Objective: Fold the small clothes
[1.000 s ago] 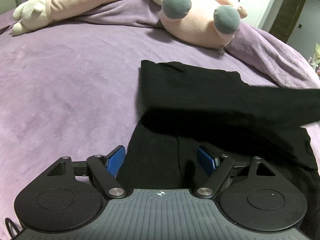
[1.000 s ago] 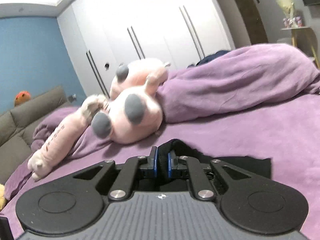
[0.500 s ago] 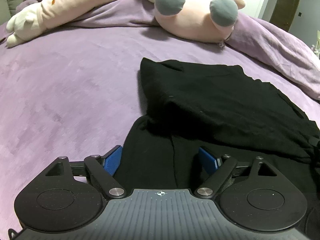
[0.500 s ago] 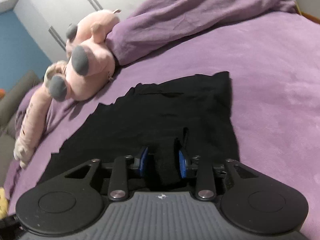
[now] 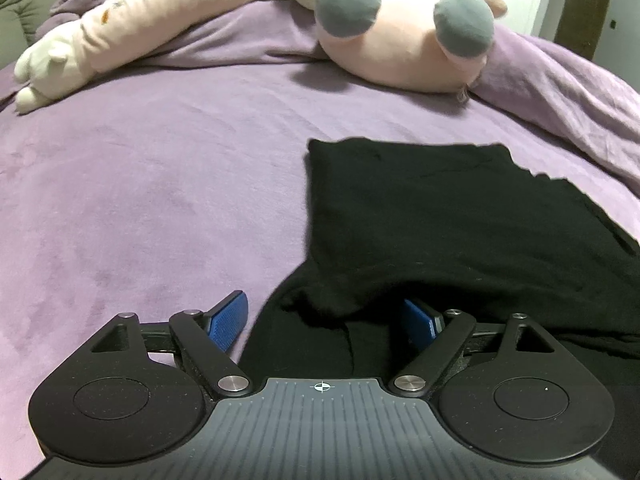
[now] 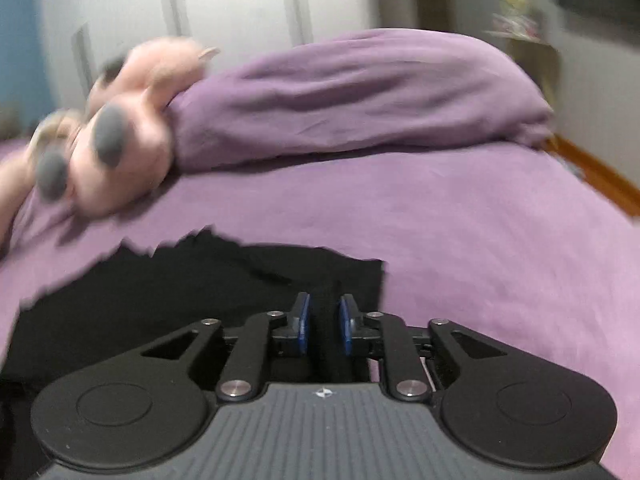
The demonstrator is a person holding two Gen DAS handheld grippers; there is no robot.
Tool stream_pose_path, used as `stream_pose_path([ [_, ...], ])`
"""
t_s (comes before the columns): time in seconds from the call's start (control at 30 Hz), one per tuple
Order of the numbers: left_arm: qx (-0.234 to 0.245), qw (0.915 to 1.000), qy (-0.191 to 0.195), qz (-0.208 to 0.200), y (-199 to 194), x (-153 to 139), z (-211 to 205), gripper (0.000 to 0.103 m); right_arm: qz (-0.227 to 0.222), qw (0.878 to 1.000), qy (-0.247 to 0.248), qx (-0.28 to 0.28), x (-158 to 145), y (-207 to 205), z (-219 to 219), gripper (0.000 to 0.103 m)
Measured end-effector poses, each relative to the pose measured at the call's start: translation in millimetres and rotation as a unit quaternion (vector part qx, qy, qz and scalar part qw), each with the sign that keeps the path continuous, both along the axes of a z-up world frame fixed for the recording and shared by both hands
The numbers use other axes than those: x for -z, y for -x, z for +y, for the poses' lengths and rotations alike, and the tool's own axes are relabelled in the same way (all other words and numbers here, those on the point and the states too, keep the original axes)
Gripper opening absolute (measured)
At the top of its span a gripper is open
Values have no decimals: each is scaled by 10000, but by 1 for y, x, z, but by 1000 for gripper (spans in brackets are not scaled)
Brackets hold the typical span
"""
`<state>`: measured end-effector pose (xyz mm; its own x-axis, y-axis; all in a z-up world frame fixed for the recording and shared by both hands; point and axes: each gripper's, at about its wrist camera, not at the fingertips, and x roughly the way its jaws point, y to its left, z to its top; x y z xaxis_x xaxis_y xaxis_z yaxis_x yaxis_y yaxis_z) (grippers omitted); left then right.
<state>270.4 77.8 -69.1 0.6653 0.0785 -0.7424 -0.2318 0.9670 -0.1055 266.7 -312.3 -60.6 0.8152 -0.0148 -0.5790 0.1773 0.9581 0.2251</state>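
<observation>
Two grippers: both mine, one in each hand, low over the bed.
Left gripper (image 5: 326, 322): fingers spread wide, gripping nothing. One blue pad (image 5: 226, 322) sits over bare purple sheet, the other is tucked at the edge of a fold of cloth.
Right gripper (image 6: 324, 326): pads nearly together, with a ridge of black fabric pinched between them.
Black garment (image 5: 460, 216): lying on the bed right in front of both grippers, its top layer doubled over the lower one, left edge fairly straight.
Purple bedsheet (image 5: 160, 184): runs out under everything.
Pink plush toy (image 5: 404, 36): further back, grey feet facing me, well apart from the garment.
Purple duvet (image 6: 360, 96): bunched up beside the plush.
White wardrobe (image 6: 224, 4): way back, blurry.
</observation>
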Motion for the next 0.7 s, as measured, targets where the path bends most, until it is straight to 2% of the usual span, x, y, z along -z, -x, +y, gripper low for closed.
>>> stream_pose_path([
  [0.03, -43, 10000, 25, -48, 5, -5, 2, 87, -102, 9996, -230, 131, 1, 6, -6, 27],
  [0.1, -161, 9994, 173, -265, 15, -16, 8, 87, -199, 9968, -778, -17, 5, 11, -3, 29],
  [0.2, -347, 9964, 458, -622, 16, -30, 12, 87, -61, 9827, -1644, -855, 16, -2, 28, 29],
  [0.27, -196, 9966, 452, -653, 1, -33, 5, 87, 138, 9685, -2068, -1382, 21, -17, 62, 29],
  [0.33, -64, 9979, 311, -560, -18, -29, -6, 87, 223, 9651, -1944, -1738, 25, -28, 99, 29],
  [0.43, 230, 9997, 75, -9, -44, -7, -22, 85, 639, 9632, -1678, -1998, 36, -38, 134, 30],
  [0.47, 296, 9994, -55, 192, -46, 1, -26, 85, 610, 9649, -1534, -2044, 38, -35, 136, 30],
  [0.5, 382, 9990, -129, 212, -43, 8, -26, 87, 496, 9658, -1363, -2148, 36, -29, 135, 30],
  [0.57, 486, 9985, -191, -172, -26, 16, -22, 93, 401, 9677, -918, -2313, 36, -10, 127, 29],
  [0.63, 459, 9986, -49, -255, -18, 20, -14, 95, 242, 9684, -690, -2383, 38, 12, 112, 29],
  [0.7, 463, 9984, 75, -316, -13, 16, -7, 95, 193, 9729, -586, -2228, 37, 30, 91, 29],
])
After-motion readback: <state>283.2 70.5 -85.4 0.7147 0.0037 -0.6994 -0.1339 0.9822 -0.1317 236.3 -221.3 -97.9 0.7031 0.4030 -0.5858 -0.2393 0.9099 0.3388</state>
